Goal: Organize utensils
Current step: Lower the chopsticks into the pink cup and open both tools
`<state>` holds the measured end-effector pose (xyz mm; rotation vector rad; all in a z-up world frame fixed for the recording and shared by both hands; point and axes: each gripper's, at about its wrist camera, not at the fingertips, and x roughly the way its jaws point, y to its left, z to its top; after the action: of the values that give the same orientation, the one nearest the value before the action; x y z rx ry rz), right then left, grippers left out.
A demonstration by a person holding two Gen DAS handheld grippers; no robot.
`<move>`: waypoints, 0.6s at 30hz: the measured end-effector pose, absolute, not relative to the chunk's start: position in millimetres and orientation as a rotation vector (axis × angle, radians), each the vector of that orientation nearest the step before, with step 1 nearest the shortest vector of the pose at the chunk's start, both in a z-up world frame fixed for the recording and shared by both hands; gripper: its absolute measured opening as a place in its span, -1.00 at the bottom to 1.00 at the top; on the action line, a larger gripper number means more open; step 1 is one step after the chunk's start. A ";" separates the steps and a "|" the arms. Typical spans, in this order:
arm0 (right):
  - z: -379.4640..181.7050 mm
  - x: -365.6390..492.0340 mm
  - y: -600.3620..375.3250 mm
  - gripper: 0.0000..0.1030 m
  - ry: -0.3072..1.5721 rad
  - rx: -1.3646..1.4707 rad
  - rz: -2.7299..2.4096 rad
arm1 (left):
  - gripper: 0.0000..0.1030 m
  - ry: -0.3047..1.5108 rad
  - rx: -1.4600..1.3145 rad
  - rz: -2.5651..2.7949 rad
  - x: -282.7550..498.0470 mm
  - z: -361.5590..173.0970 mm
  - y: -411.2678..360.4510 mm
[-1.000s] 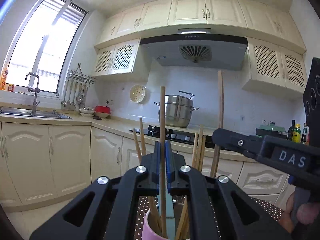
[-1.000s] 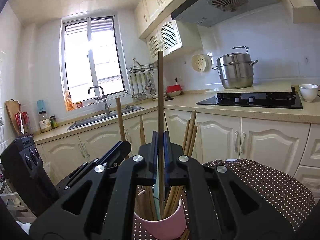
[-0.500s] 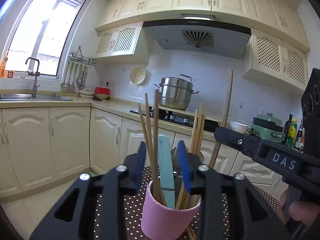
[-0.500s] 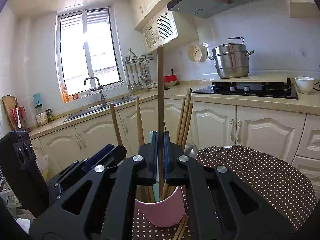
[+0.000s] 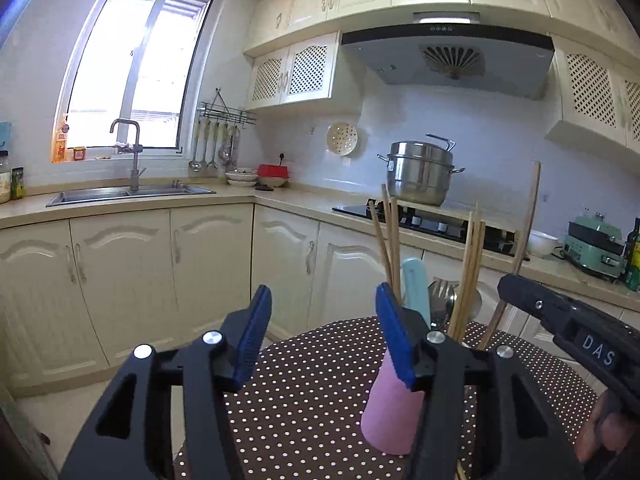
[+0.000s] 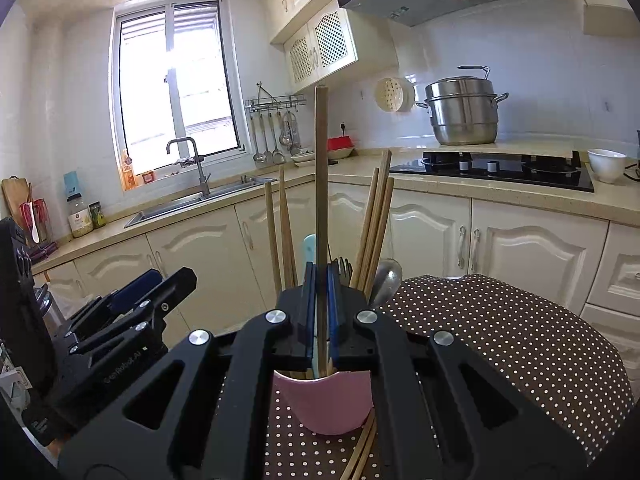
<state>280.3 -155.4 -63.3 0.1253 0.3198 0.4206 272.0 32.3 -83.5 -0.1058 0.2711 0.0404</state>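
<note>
My right gripper (image 6: 320, 304) was clamped on a single long wooden chopstick (image 6: 321, 168), its blue pads closed tight against the shaft. The chopstick stood nearly upright, its lower end down inside the pink cup (image 6: 328, 404) and its top rising well above the other utensils.

My left gripper (image 5: 320, 336) was opening, its blue pads (image 5: 252, 336) well apart with nothing between them. Its right pad sat just in front of the cup's near side; I could not tell whether it touched.

The pink cup (image 5: 390, 412) stood on a brown tablecloth with white polka dots (image 5: 304, 400). It held several wooden chopsticks (image 5: 388, 240) leaning outward in two bunches, a light blue handle (image 5: 416, 292), a metal fork (image 6: 343, 266) and a metal spoon (image 6: 386, 280). Two more chopsticks (image 6: 362, 456) lay flat on the cloth, just beside the cup's base.

Behind the table ran cream cabinets, with a steel steamer pot (image 6: 462, 114) beside the black hob (image 6: 500, 166).
</note>
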 end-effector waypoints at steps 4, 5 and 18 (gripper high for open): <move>-70.6 282.0 -151.7 -0.88 0.347 0.119 0.419 | 0.05 0.311 -0.095 0.055 270.2 -80.6 33.7; -72.1 281.5 -150.8 -0.88 0.352 0.116 0.418 | 0.05 0.318 -0.093 0.055 269.5 -79.9 33.9; -66.3 268.9 -152.2 -0.57 0.367 0.123 0.399 | 0.08 0.336 -0.089 0.066 244.3 -62.1 38.6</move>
<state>268.9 -152.2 -66.3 0.1230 0.3666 0.3986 244.3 38.6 -62.1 -0.0892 0.3356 0.0659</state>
